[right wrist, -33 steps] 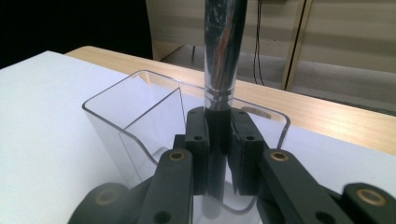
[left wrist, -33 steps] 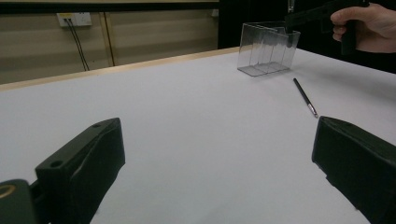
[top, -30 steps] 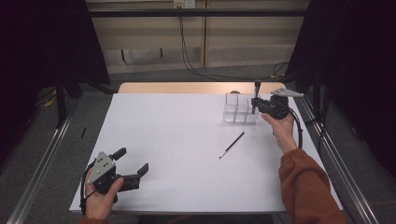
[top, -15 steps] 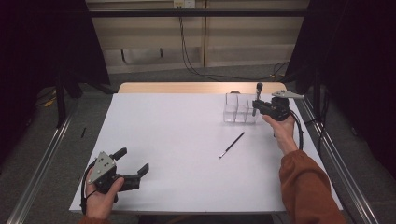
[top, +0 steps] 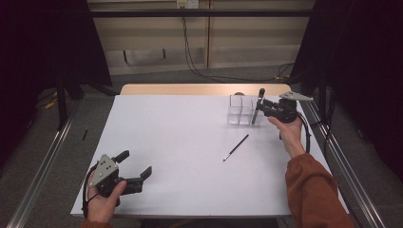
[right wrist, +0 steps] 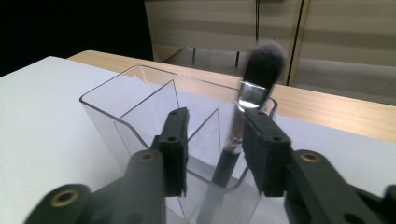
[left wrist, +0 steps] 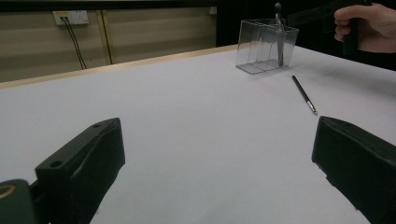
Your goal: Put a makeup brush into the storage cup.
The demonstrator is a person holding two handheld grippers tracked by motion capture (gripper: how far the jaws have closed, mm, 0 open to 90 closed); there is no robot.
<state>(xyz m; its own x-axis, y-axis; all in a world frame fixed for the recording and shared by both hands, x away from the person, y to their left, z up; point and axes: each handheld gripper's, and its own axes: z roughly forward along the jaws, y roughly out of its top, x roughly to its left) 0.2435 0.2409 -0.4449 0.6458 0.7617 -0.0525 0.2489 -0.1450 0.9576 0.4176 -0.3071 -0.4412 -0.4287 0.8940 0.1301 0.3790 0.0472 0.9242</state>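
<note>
Jaws of your right gripper [right wrist: 215, 154] have just been opening, releasing the makeup brush [right wrist: 254, 79] into the clear organizer [right wrist: 116, 116]; your left gripper [top: 138, 173] idles wide open, empty. The thin brush [top: 236, 147] remains.

We've got a white table [top: 190, 142] with a pale wood strip along its far edge. The organizer [top: 242, 110] near the far right corner is clear plastic. The makeup brush [right wrist: 252, 93] standing in it has a dark grey fluffy head, a shiny silver collar and a black handle. The thin brush [top: 236, 147] lying flat is black with a light tip. Sleeve [top: 313, 190] is rusty orange.
</note>
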